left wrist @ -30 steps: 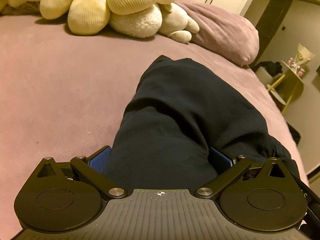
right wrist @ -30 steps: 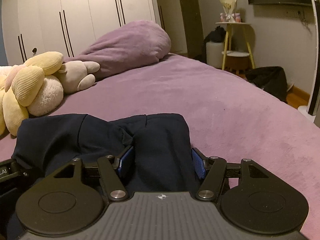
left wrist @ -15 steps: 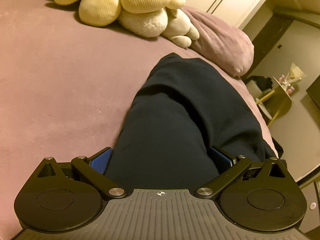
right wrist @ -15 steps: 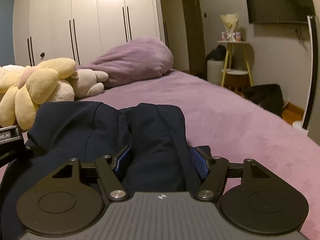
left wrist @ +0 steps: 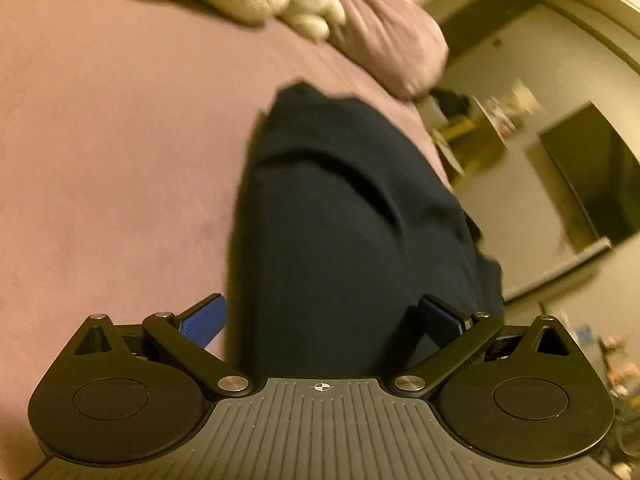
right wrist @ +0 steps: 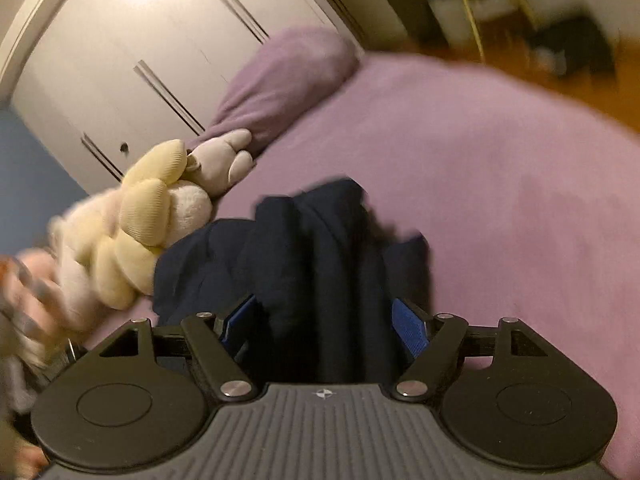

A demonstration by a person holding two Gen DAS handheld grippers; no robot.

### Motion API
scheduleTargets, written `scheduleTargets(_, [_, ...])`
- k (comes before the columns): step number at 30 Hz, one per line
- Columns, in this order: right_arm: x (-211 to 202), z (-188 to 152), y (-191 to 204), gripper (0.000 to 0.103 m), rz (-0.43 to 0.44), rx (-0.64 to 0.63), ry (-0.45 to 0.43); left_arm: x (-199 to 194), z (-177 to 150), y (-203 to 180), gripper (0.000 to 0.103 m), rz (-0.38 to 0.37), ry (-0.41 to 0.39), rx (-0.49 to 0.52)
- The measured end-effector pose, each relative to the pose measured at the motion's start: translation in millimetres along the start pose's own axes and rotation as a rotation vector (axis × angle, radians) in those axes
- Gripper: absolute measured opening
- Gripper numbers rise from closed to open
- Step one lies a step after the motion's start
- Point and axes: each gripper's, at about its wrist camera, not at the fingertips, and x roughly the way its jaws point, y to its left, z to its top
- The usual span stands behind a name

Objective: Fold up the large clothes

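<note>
A dark navy garment (left wrist: 344, 216) hangs bunched from both grippers above the purple bed (left wrist: 100, 140). My left gripper (left wrist: 320, 320) is shut on a thick fold of it; the blue pads (left wrist: 202, 320) press the cloth from both sides. In the right wrist view the same garment (right wrist: 320, 256) drapes forward in folds, and my right gripper (right wrist: 324, 324) is shut on its near edge between the blue pads (right wrist: 408, 328). The far end of the garment still touches the bed (right wrist: 500, 200). Both views are motion-blurred.
Cream and white plush toys (right wrist: 156, 216) and a purple pillow (right wrist: 288, 80) lie at the head of the bed, with white wardrobe doors (right wrist: 140, 52) behind. The bed's right edge drops to the floor, with a yellow side table (left wrist: 472, 136) and a dark screen (left wrist: 596, 176).
Both grippers have lifted and tilted with the garment still held. The cloth has risen off the bed and hangs longer. The views have rolled and blurred.
</note>
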Motion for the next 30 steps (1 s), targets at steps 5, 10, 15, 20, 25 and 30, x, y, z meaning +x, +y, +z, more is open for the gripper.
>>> scheduleTargets(5, [-1,-5,-52,0.063,0.085,0.222,0.139,10,-8,10,0.099,-0.054,0.039,-0.022])
scheduleTargets(10, [17,-11,-51,0.061,0.082,0.189,0.179,27,-2,17,0.098,-0.066,0.059,-0.08])
scheduleTargets(15, [41,-7,-41,0.05,0.1,0.17,0.212,20,0,7,0.075,-0.079,0.046,-0.055])
scheduleTargets(20, [41,-3,-18,0.04,0.091,0.123,0.222,6,7,3,0.068,-0.106,0.04,-0.041])
scheduleTargets(25, [47,-4,8,0.039,0.127,0.122,0.235,-31,17,15,0.068,-0.076,-0.033,-0.034])
scheduleTargets(30, [81,-27,50,0.039,0.199,0.094,0.333,-88,27,54,0.07,0.055,-0.112,-0.048])
